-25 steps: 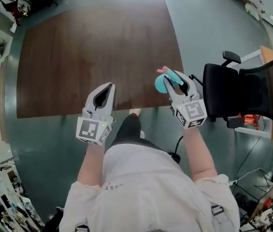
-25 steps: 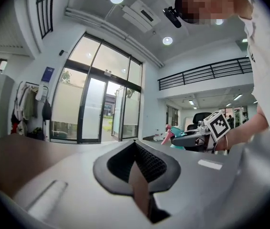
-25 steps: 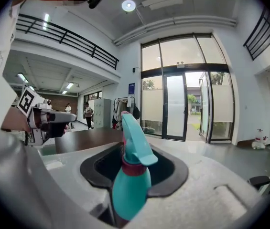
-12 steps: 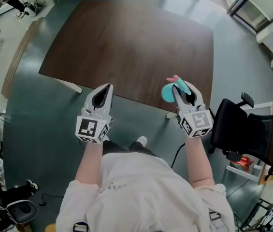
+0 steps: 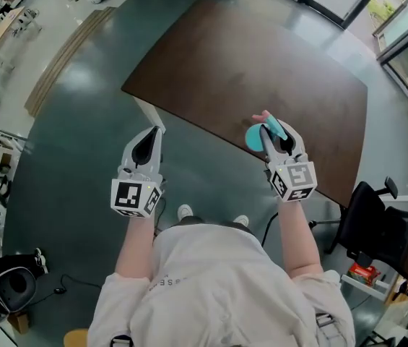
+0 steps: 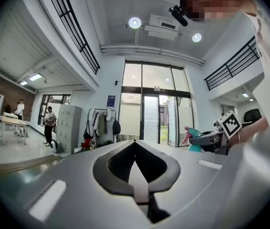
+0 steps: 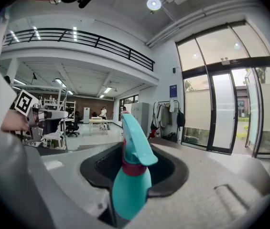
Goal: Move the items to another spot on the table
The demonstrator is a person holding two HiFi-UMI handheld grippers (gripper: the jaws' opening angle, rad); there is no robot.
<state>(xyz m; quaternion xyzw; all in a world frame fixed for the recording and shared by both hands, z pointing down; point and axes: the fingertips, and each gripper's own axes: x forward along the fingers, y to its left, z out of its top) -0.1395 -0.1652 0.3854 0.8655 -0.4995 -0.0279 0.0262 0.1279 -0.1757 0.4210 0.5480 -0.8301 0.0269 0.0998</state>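
Teal spray bottle [image 7: 127, 185], red-collared in the right gripper view, sits clamped in right claw [image 5: 272, 130]; left claw [image 6: 135, 144] closed, empty.

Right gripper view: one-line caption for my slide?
Right gripper holds a teal spray bottle between its jaws, glass doors behind.
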